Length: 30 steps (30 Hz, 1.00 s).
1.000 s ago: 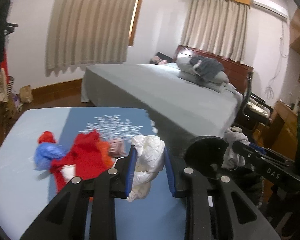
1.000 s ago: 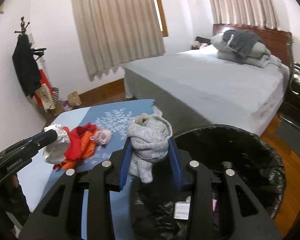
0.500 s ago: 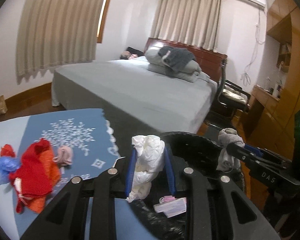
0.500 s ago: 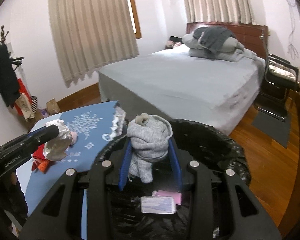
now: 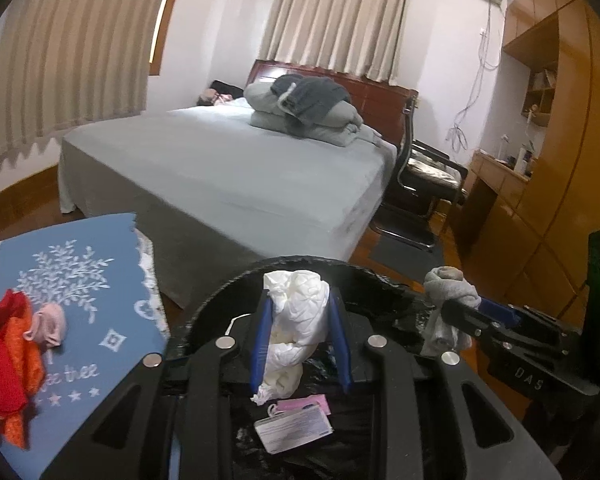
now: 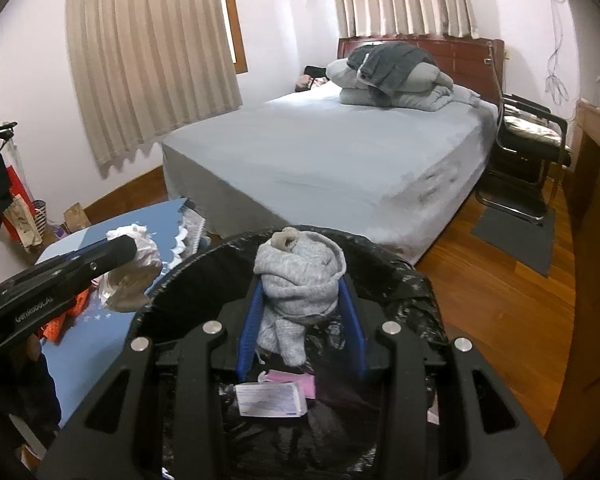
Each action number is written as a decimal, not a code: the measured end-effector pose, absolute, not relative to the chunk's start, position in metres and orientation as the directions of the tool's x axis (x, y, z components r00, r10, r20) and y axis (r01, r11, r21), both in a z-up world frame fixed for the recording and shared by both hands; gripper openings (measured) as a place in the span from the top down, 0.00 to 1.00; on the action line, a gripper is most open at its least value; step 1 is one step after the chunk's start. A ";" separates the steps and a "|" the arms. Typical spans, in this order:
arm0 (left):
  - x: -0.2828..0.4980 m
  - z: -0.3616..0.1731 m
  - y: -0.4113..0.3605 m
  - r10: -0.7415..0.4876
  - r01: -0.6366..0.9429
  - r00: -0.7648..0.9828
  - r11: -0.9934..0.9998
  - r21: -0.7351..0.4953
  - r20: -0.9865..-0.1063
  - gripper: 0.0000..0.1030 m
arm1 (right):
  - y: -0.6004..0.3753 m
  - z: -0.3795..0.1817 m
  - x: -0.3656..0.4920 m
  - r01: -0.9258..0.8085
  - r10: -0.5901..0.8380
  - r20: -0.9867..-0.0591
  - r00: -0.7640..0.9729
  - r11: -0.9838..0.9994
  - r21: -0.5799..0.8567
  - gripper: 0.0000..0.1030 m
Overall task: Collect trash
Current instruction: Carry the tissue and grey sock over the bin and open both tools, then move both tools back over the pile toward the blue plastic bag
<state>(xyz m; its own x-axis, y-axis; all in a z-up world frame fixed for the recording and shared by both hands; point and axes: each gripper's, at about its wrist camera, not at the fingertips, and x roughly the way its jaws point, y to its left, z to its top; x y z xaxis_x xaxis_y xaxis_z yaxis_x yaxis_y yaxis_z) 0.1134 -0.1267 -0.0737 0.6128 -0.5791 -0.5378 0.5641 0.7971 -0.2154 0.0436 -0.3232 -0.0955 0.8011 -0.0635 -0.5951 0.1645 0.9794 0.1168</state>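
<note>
Both tools over bin (image 5: pixel 220 304); left tool (image 5: pixel 300 344) clamps white wad (image 5: pixel 296 320); right tool (image 6: pixel 302 320) grey sock (image 6: pixel 300 280).

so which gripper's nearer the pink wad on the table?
Left. The left gripper, shut on a white wad, hangs over the bin beside the pink wad. The right gripper is at the bin's far side.

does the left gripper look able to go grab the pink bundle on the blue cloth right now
Probably not yet: the left gripper is shut on the white wad over the black bin. The pink bundle lies uncovered beside the red cloth.
</note>
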 end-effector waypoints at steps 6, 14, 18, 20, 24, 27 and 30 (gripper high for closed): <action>0.116 -0.074 -0.130 -0.604 0.570 0.586 0.781 -0.254 -0.540 0.47 | -0.328 -0.098 0.042 0.201 -0.094 -0.598 0.796 0.973 0.115 0.44; 0.114 -0.060 -0.093 -0.525 0.492 0.679 0.844 -0.212 -0.514 0.18 | -0.320 -0.093 0.037 0.217 -0.121 -0.564 0.817 0.970 0.106 0.07; 0.109 -0.056 -0.065 -0.451 0.433 0.734 0.887 -0.161 -0.507 0.11 | -0.312 -0.089 0.041 0.190 -0.101 -0.558 0.824 0.976 0.104 0.06; 0.108 -0.055 -0.049 -0.418 0.400 0.753 0.904 -0.152 -0.508 0.10 | -0.303 -0.088 0.045 0.171 -0.085 -0.558 0.826 0.980 0.105 0.05; 0.106 -0.057 -0.008 -0.333 0.306 0.789 0.942 -0.140 -0.517 0.09 | -0.278 -0.087 0.057 0.116 -0.032 -0.564 0.825 0.987 0.115 0.05; 0.104 -0.061 0.026 -0.258 0.227 0.812 0.966 -0.123 -0.523 0.09 | -0.255 -0.087 0.069 0.066 0.010 -0.567 0.824 0.991 0.114 0.05; 0.100 -0.065 0.058 -0.172 0.149 0.834 0.985 -0.087 -0.525 0.09 | -0.233 -0.086 0.080 0.020 0.050 -0.566 0.823 0.993 0.116 0.05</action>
